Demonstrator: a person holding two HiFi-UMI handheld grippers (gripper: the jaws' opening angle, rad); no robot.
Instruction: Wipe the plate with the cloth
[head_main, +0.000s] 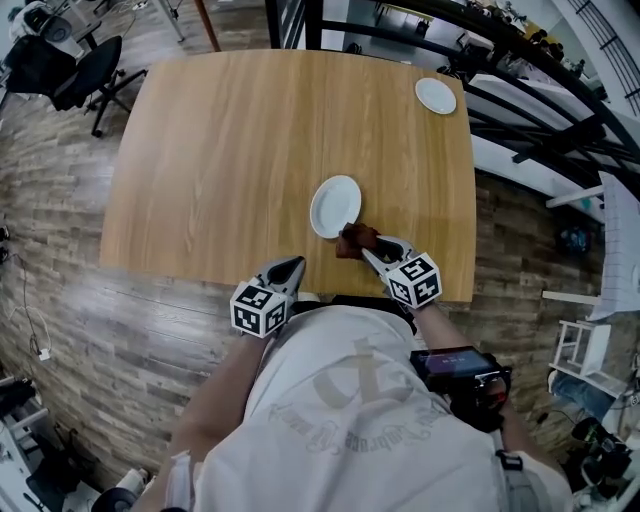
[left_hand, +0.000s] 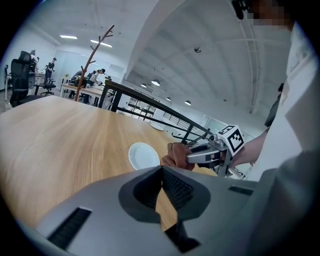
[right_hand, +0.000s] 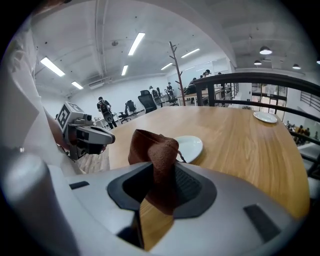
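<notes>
Plate (head_main: 335, 206) round, glossy; cloth (right_hand: 152, 150) nubby, brown

Wooden table (head_main: 250, 140), small white plate (head_main: 435, 96) near its far right corner, black office chair (head_main: 75, 70), perhaps a coat stand (right_hand: 175, 75) behind.

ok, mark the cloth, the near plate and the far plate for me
cloth (right_hand: 152, 150): right gripper view, on the bunched fold above the jaws.
near plate (head_main: 335, 206): head view, centre of its face.
far plate (head_main: 435, 95): head view, centre of its face.
</notes>
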